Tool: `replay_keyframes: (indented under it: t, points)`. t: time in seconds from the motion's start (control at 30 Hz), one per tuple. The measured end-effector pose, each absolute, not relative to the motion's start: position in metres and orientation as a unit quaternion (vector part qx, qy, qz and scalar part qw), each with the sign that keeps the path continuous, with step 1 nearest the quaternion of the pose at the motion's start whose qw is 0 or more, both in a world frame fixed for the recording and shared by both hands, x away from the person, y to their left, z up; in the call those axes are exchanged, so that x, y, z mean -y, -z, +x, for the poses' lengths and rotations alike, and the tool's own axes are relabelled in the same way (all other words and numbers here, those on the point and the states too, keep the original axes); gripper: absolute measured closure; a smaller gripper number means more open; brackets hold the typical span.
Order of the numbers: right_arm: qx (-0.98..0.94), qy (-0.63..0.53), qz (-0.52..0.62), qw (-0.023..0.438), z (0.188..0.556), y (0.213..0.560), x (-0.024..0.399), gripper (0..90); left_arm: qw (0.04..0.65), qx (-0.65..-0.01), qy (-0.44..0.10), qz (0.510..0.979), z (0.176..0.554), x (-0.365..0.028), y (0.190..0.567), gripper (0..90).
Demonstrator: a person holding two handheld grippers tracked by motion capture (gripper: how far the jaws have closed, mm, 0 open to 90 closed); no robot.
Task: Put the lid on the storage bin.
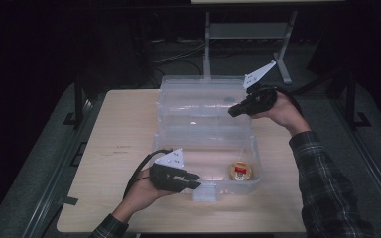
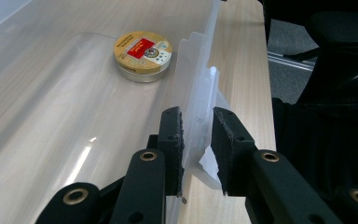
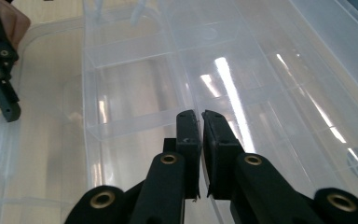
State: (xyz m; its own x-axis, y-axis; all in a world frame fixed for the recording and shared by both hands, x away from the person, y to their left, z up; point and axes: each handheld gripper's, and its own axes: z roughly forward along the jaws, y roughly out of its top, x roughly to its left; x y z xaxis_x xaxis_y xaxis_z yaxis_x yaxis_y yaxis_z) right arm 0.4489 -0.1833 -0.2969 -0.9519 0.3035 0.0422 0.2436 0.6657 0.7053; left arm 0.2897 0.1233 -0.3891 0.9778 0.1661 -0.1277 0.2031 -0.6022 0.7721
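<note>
High view: a clear plastic box [image 1: 206,148] lies open on the wooden table [image 1: 119,144], a small round tin [image 1: 240,171] inside near its front right corner. The left gripper [image 1: 194,180] pinches the box's front wall [image 2: 196,116]. The right gripper [image 1: 232,112], jaws pressed together on nothing, hovers over the raised lid [image 1: 198,96].

Open clear plastic box [image 1: 206,163] on a pale wooden surface [image 1: 124,148], a gripper at each end.

The left gripper [image 1: 194,179] sits at the box's near wall; the right gripper [image 1: 232,111] is over its raised lid [image 1: 198,96]. A round yellow tin [image 1: 240,171] lies in the box's near right corner.
</note>
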Motion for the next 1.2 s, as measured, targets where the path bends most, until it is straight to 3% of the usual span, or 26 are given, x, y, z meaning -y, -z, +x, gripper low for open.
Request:
replay_keyframes:
  t: [1.2]
  points:
    - [-0.921, -0.375, 0.104, 0.027, 0.432, 0.286, 0.182, 89.7, 0.425, -0.141, 0.014, 0.894, 0.286, -0.121, 0.386, 72.6]
